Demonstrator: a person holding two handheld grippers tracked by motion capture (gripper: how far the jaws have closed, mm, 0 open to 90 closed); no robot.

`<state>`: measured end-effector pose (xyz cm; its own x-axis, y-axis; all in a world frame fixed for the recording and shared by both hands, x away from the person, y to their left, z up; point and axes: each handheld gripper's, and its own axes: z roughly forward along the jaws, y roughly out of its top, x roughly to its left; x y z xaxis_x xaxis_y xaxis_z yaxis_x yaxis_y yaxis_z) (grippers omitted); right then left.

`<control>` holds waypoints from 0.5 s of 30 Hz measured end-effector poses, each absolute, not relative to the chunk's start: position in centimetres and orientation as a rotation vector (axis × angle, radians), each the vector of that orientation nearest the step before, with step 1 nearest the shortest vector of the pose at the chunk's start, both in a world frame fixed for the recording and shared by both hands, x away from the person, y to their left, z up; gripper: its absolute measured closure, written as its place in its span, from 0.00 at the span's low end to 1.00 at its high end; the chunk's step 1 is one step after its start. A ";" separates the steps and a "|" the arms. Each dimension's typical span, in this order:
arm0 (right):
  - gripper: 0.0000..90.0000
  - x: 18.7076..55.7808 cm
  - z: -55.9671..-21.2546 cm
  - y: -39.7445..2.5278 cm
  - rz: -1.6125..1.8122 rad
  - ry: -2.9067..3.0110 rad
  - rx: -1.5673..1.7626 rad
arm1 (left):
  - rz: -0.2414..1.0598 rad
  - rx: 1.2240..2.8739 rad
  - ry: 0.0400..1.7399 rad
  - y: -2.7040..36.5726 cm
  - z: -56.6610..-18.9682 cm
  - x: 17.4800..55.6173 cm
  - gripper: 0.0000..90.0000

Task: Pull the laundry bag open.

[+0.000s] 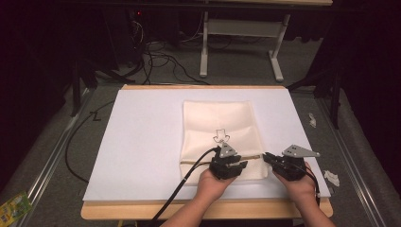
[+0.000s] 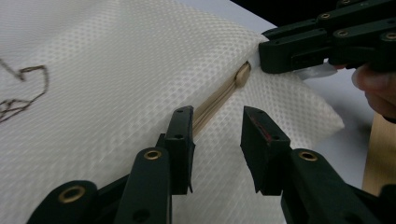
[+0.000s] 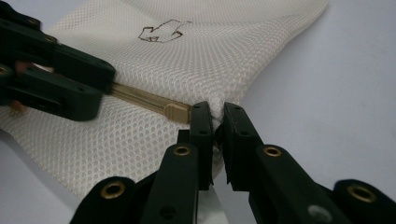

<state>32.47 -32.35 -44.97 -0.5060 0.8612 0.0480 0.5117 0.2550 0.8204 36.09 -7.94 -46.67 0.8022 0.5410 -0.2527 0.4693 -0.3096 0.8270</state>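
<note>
Mesh bag (image 1: 220,137) lay flat on the surface — right gripper (image 3: 214,122) pinched its corner as anchor, left gripper (image 2: 215,136) gaped astride the zipper (image 2: 219,95).

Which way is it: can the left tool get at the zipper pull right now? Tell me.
Probably yes. The left tool is open just above the zipper track, and the zipper pull lies bare ahead of it. The right tool pinches the mesh bag edge beside the pull, not over it.
</note>
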 end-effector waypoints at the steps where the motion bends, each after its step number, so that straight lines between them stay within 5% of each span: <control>1: 0.94 32.5 -45.0 -32.3 1.150 2.120 1.249 | 0.081 1.955 0.758 -8.8 -46.8 36.2 0.72; 15: 0.94 32.3 -44.6 -32.1 1.190 2.115 1.223 | 0.080 1.886 0.763 -12.0 -47.2 35.8 0.84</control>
<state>32.33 -32.12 -44.61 -0.5241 0.8498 0.0563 0.4892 0.2463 0.8367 35.77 -11.97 -47.18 0.7941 0.5381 -0.2825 0.4682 -0.2454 0.8489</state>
